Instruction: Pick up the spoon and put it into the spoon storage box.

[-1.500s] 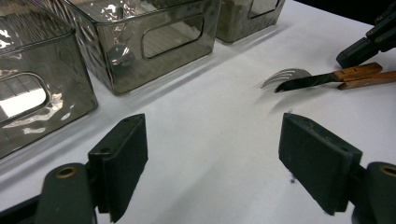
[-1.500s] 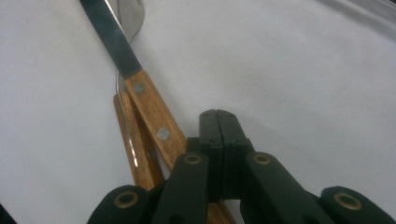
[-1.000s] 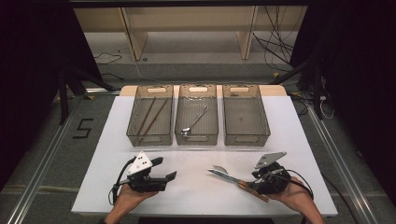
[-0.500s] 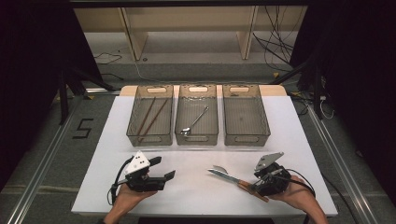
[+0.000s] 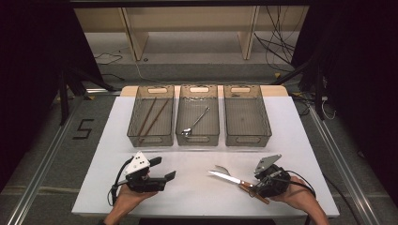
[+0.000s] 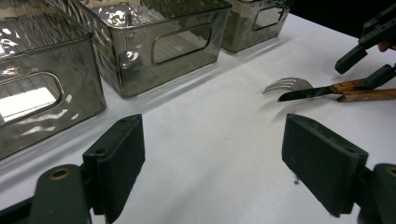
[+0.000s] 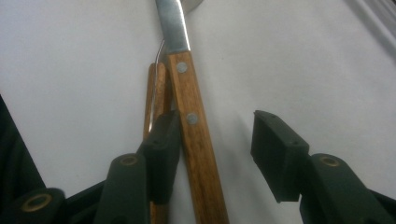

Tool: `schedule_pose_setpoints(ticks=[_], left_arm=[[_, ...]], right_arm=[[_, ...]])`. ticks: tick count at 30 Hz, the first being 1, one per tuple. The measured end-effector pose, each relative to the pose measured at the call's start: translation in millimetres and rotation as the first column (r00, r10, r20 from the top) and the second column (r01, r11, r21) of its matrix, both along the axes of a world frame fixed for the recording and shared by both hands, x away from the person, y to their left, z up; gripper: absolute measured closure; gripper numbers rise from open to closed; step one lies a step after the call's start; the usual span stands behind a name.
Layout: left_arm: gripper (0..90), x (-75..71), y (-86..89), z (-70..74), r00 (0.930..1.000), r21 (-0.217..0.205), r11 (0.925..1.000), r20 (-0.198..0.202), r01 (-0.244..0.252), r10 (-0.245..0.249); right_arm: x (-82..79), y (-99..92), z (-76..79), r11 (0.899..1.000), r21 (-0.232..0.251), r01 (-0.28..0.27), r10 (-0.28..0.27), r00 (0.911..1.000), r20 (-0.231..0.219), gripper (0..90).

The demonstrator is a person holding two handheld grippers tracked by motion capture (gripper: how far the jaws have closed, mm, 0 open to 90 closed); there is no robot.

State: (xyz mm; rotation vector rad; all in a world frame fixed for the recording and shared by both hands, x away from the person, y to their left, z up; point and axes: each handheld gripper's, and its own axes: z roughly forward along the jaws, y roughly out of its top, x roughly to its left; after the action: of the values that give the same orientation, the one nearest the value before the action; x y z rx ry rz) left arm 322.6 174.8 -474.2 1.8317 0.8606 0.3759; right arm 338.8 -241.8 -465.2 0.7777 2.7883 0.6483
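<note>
A wooden-handled knife (image 5: 230, 179) and a fork (image 5: 221, 169) lie side by side on the white table at the front right. My right gripper (image 5: 253, 187) is low over their handles. In the right gripper view the knife handle (image 7: 191, 121) lies between the jaws against the left pad, and the fork handle (image 7: 156, 93) runs under that pad. The right pad stands apart from the knife. These jaws have just been closing a little around the knife handle. My left gripper (image 5: 164, 168) rests at the front left, wide open, with bare table between its pads (image 6: 116, 158).
Three smoky plastic bins stand in a row at the table's middle. The left bin (image 5: 151, 136) holds chopsticks, the middle bin (image 5: 197, 137) holds a spoon, and nothing shows inside the right bin (image 5: 248, 136). White table (image 5: 197, 192) lies between the two grippers.
</note>
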Motion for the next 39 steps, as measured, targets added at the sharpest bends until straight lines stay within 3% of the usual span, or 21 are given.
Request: schedule_pose_setpoints(ticks=[25,33,39], left_arm=[[21.0,2.1,-1.4,-0.7,1.0000,0.004,1.0000,-0.005,-0.003,0.003],[21.0,0.5,-0.1,-1.6,0.9999,0.001,0.9999,-0.009,-0.013,0.013],[21.0,-0.7,0.9,-1.2,0.9999,0.004,0.9999,-0.007,-0.016,0.016]], right_arm=[[-0.4,6.9,-3.5,0.999,-0.018,-0.043,0.043,0.9991,0.001,65.2],[-0.6,6.8,-3.9,0.997,-0.007,-0.079,0.079,0.9968,-0.013,72.1],[-1.2,9.8,-2.7,0.993,-0.035,-0.111,0.111,0.9938,-0.003,75.5]])
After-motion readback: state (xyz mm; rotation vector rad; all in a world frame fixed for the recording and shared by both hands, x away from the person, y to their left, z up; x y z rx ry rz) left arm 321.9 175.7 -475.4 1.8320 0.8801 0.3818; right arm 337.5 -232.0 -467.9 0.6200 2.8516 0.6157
